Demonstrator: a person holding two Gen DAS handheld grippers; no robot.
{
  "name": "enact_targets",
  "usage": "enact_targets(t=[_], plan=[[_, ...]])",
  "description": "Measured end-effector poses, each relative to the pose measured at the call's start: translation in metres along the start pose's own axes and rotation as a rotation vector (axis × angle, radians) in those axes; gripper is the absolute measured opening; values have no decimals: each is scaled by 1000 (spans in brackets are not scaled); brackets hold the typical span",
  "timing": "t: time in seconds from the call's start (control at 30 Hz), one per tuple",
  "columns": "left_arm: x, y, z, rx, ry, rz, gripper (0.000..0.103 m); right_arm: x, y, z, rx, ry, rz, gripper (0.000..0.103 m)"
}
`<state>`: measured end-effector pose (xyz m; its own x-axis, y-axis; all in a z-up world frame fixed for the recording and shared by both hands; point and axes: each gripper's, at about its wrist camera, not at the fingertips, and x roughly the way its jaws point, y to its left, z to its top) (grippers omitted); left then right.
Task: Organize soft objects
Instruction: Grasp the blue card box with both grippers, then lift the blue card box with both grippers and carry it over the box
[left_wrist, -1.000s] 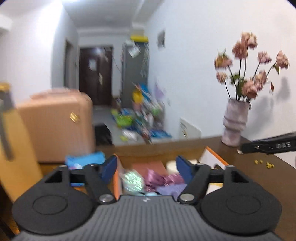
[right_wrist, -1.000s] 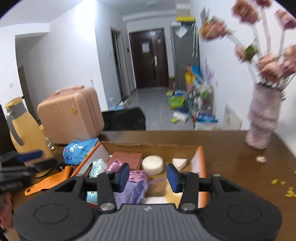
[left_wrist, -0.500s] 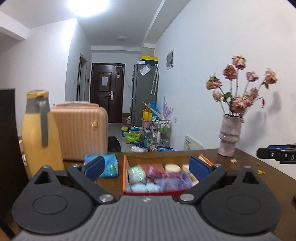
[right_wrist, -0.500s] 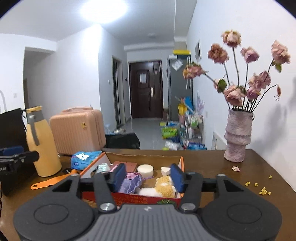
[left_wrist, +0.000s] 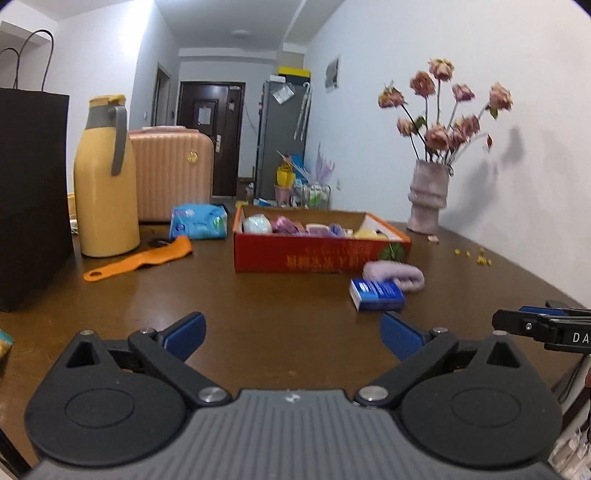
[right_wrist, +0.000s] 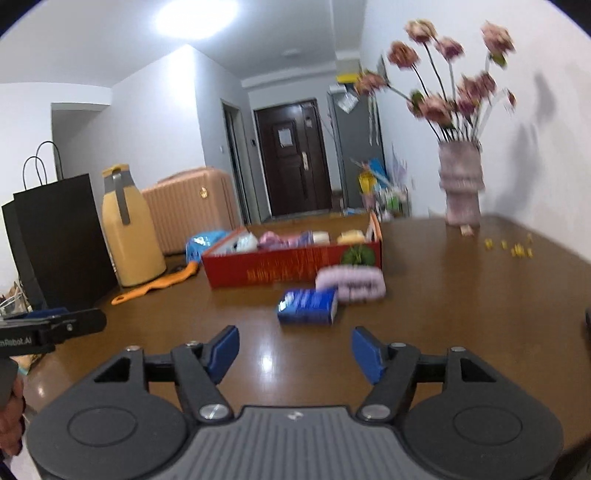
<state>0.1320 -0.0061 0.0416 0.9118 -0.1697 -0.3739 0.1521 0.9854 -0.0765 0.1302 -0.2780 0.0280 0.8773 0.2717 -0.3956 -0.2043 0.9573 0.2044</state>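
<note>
A red cardboard box (left_wrist: 314, 254) (right_wrist: 288, 267) holds several soft items on the brown table. In front of it lie a pink fuzzy roll (left_wrist: 393, 275) (right_wrist: 351, 282) and a small blue tissue pack (left_wrist: 376, 293) (right_wrist: 308, 306). My left gripper (left_wrist: 291, 334) is open and empty, low over the table, well short of the box. My right gripper (right_wrist: 293, 349) is open and empty, just short of the blue pack. Its side shows at the left wrist view's right edge (left_wrist: 543, 326).
A yellow thermos (left_wrist: 105, 181), a black paper bag (left_wrist: 31, 195), an orange shoehorn (left_wrist: 140, 258) and a blue wipes pack (left_wrist: 197, 221) stand left of the box. A vase of dried flowers (left_wrist: 428, 199) stands back right, with yellow crumbs (left_wrist: 476, 256) nearby.
Both grippers have pulled back from above the box and dropped low over the table. Both have opened wider. The pink roll and blue pack have come into view.
</note>
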Motion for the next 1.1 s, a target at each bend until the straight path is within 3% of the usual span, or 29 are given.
enact_targets(t=[0.27,0.43,0.63,0.93,1.1], plan=[[24,-7,1,-7,38,-36,103,13,-10,0,28,5,-10,67],[67,-13,9,-19,90,-81,101,42,-23,8,73,31,-8,66],[140,-25,21,-54,173,-163,80,100,-37,25,84,71,15,63],[245,-25,32,-202,312,-269,44,197,-53,45,160,140,66,41],[272,-18,31,-274,363,-331,26,225,-57,41,184,174,81,27]])
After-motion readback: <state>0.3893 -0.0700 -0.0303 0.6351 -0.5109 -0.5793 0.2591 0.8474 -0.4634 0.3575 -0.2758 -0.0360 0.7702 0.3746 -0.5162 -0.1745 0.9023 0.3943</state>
